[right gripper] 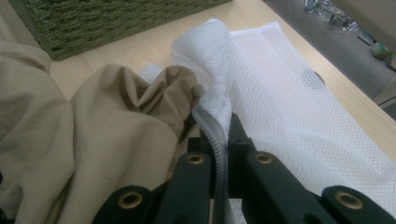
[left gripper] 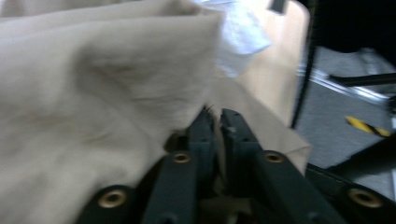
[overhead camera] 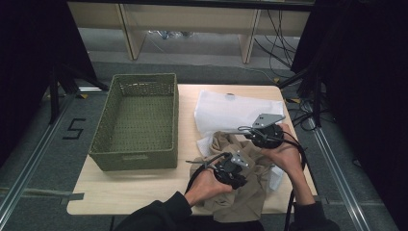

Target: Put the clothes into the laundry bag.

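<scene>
Beige garment (overhead camera: 240, 192) was seen heaped at table's (overhead camera: 130, 192) near edge, partly inside white mesh laundry bag (overhead camera: 226, 113) | right gripper (right gripper: 223, 135) clamped on bag's rim, apparently holding its mouth open | left gripper (left gripper: 217, 122) nipped on garment fold, likely for stuffing.

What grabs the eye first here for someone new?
The rumpled beige garment at the table's near right edge, with the left gripper pinching a fold of it. Behind it, the right gripper clamps the white mesh bag by its edge. The green woven basket stands left.
</scene>
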{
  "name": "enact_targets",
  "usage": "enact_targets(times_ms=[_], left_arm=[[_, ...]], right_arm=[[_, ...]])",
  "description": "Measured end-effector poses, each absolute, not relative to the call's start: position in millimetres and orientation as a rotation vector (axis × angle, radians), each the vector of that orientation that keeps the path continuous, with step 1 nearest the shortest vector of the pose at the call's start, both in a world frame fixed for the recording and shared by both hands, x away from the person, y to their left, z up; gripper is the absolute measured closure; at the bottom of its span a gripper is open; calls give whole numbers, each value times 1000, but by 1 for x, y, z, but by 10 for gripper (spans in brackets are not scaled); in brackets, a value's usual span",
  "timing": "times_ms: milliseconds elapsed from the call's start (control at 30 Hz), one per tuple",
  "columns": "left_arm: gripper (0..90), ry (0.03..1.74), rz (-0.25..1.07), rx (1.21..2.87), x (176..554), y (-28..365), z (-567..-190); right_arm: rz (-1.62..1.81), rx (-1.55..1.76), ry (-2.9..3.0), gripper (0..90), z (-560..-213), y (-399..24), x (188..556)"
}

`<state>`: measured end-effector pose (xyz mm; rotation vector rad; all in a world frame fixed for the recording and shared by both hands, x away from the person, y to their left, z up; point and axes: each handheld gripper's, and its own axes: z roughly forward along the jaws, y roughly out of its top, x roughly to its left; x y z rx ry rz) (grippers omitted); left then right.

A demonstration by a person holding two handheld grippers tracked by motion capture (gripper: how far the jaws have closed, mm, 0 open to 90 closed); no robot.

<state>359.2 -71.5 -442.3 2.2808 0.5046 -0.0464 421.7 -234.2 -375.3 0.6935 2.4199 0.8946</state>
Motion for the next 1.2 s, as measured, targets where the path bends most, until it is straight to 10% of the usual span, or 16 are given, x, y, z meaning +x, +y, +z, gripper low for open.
enact_targets(times_ms=[267, 700, 867, 933, 1200], left_arm=[[333, 617, 181, 2196, 380, -8, -375], [217, 982, 95, 2348, 463, -23, -452], [467, 905, 73, 2381, 470, -32, -474], [746, 890, 78, 2354, 466, -33, -472], [828, 693, 126, 2299, 436, -43, -443]], right_arm=[[895, 709, 2415, 900, -375, -234, 421], [878, 676, 2424, 900, -376, -231, 423], [878, 694, 2425, 900, -377, -230, 424], [880, 699, 2426, 900, -377, -231, 424], [903, 675, 2419, 900, -376, -231, 425]])
